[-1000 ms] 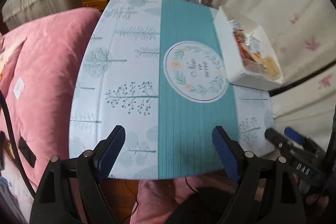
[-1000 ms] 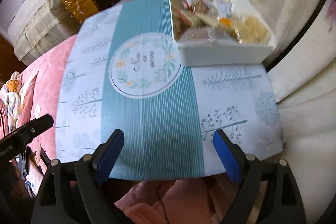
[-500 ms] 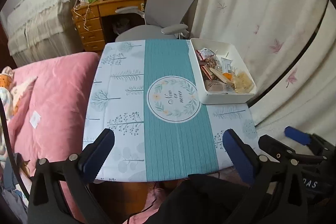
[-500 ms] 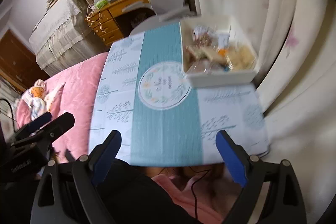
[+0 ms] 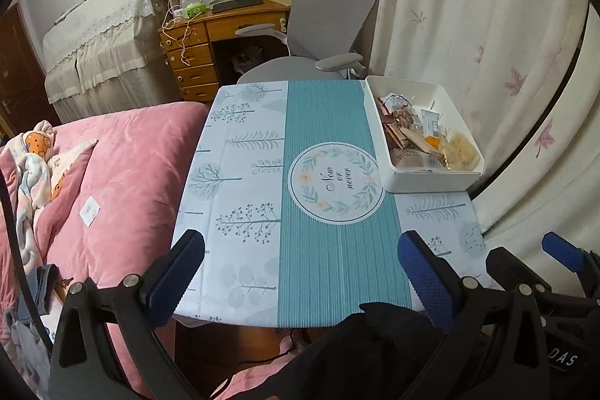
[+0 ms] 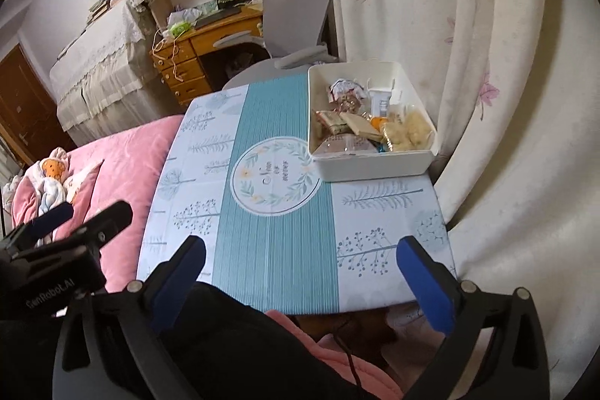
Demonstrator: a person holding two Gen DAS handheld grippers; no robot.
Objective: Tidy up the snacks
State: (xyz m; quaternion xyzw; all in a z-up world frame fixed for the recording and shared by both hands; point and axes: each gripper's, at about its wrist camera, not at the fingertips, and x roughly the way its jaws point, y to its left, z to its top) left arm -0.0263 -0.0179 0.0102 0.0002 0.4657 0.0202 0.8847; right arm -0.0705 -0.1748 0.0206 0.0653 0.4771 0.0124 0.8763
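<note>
Nearest the cameras, the left gripper (image 5: 300, 265) hangs above the near edge of the table (image 5: 240, 212) with its jaws spread wide and nothing between them. The right gripper (image 6: 300, 261) hangs beside it; its jaws are just opening to their widest, and they too hold nothing. Below both lie a dark sleeve or lap and some pink fabric. The patterned tablecloth beyond them is bare of loose snacks: only the round printed emblem (image 5: 335, 182) sits mid-table. Farther on, at the far right corner against the curtain (image 5: 468, 25), stands the white bin (image 5: 427, 180), and the snacks (image 5: 420, 137) lie piled inside it: wrapped packets, a pale sachet, something orange, a yellowish bag. The bin's long side runs away from the person, along the table's right edge. From both grippers it lies ahead and to the right, well apart from either. By the look of it the right gripper is the nearer one, since the bin sits almost straight ahead of its right finger, while the left would have to cross the table. Beyond stand a grey chair (image 5: 330, 10), a wooden desk and bookshelves.
</note>
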